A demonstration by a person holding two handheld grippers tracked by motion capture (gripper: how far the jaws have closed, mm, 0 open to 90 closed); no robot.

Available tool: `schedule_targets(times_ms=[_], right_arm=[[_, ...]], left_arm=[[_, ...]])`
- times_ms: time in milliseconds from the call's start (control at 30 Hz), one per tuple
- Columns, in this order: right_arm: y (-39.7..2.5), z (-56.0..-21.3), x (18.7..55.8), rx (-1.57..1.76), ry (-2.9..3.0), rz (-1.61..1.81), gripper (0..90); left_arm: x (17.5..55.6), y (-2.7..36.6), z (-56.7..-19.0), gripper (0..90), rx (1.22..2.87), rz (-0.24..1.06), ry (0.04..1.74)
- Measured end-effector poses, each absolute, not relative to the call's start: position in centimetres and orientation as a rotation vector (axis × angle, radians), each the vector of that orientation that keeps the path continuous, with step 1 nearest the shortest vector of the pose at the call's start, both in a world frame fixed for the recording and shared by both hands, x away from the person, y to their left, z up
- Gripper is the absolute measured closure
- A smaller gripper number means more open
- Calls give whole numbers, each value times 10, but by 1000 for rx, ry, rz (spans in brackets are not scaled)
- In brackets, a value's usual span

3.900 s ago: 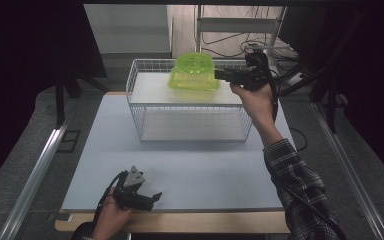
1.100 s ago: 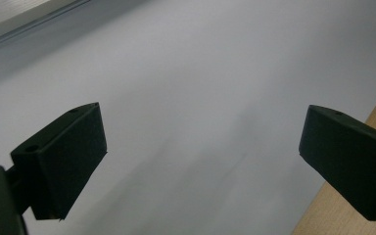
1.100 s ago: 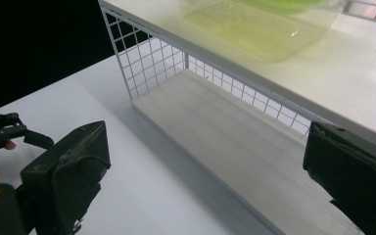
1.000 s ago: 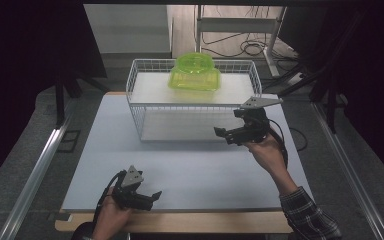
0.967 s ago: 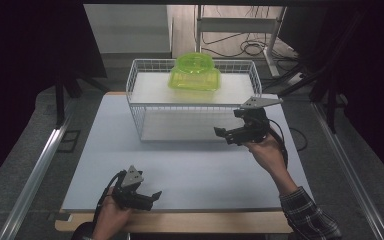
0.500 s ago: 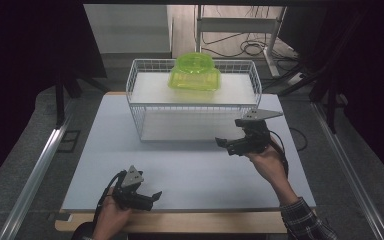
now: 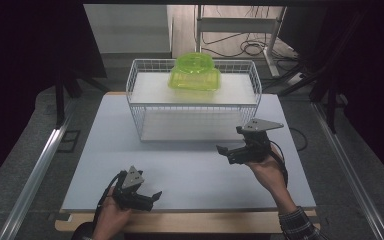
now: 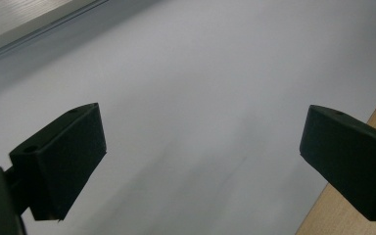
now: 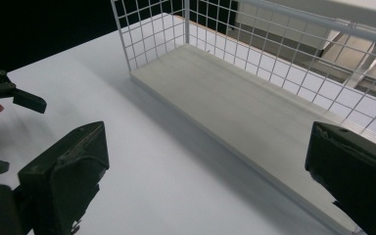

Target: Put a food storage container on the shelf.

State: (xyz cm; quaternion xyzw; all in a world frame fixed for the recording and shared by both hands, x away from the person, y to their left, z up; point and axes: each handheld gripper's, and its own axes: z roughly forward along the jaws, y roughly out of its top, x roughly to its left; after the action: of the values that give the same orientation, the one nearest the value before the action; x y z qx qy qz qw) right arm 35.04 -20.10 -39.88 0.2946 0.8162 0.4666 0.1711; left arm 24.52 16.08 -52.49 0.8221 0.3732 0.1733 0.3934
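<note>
Container: lime plastic, atop wire rack, 12 o'clock, far table edge.
Left gripper: 7 o'clock, near edge, fingers released, nothing held.
Right gripper: 4 o'clock, before rack, fingers released.
Handling: likely light, stiff, slick; best taken by rim.

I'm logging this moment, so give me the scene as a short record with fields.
surface: white table top
rack: white wire shelf at the far side
on rack: green plastic container on the upper shelf
left tongs: open, empty, near front edge
right tongs: open, empty, in front of the rack's right end
</note>
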Motion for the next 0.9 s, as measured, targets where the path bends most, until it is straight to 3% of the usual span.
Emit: schedule_targets(times_ms=[900], right_arm=[[-220,-426,333,897,2307,1319,17]], left_arm=[[244,159,-525,31,2099,462,929]])
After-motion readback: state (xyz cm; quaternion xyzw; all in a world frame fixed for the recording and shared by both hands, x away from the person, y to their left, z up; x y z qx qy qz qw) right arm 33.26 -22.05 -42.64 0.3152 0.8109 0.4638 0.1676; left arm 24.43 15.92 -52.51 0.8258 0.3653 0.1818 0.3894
